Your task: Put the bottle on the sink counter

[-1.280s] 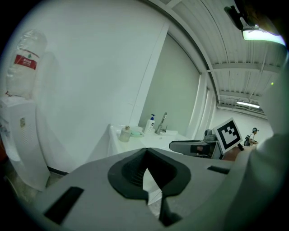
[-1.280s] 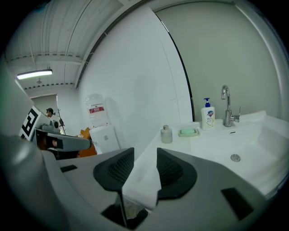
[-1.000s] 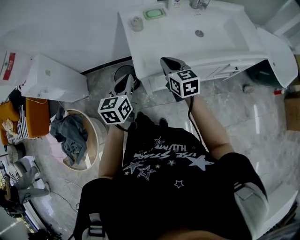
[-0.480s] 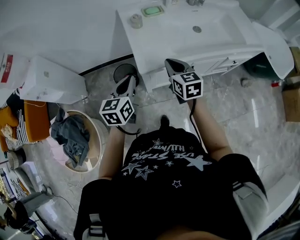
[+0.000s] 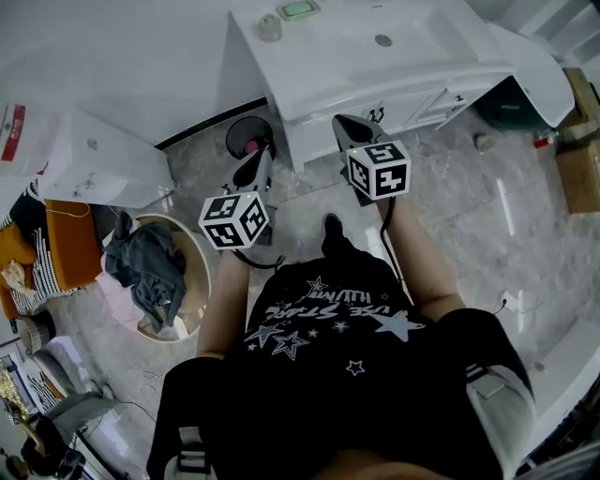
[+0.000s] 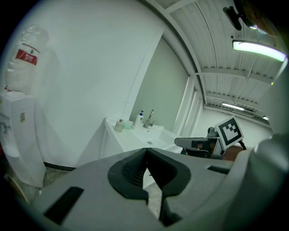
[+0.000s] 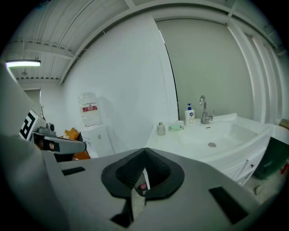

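A white sink counter [image 5: 347, 66] fills the top of the head view. On its far left corner stand a small pale bottle [image 5: 270, 28] and a green soap dish [image 5: 298, 8]. The right gripper view shows that small bottle [image 7: 160, 128], a pump bottle [image 7: 190, 115] and the faucet [image 7: 204, 109]. My left gripper [image 5: 262, 155] is shut and empty, held in the air in front of the counter's left end. My right gripper [image 5: 339, 122] is also shut and empty, just before the counter's front edge. Neither touches anything.
A black bin [image 5: 248, 141] with something pink inside stands on the floor under the counter's left end. A round basket of grey clothes [image 5: 150, 272] and a white water dispenser [image 5: 103, 159] are at the left. A cardboard box [image 5: 577, 169] sits far right.
The sink counter has slid toward the top of the head view, as the person backs away. Both grippers stay shut and keep their places before the body.
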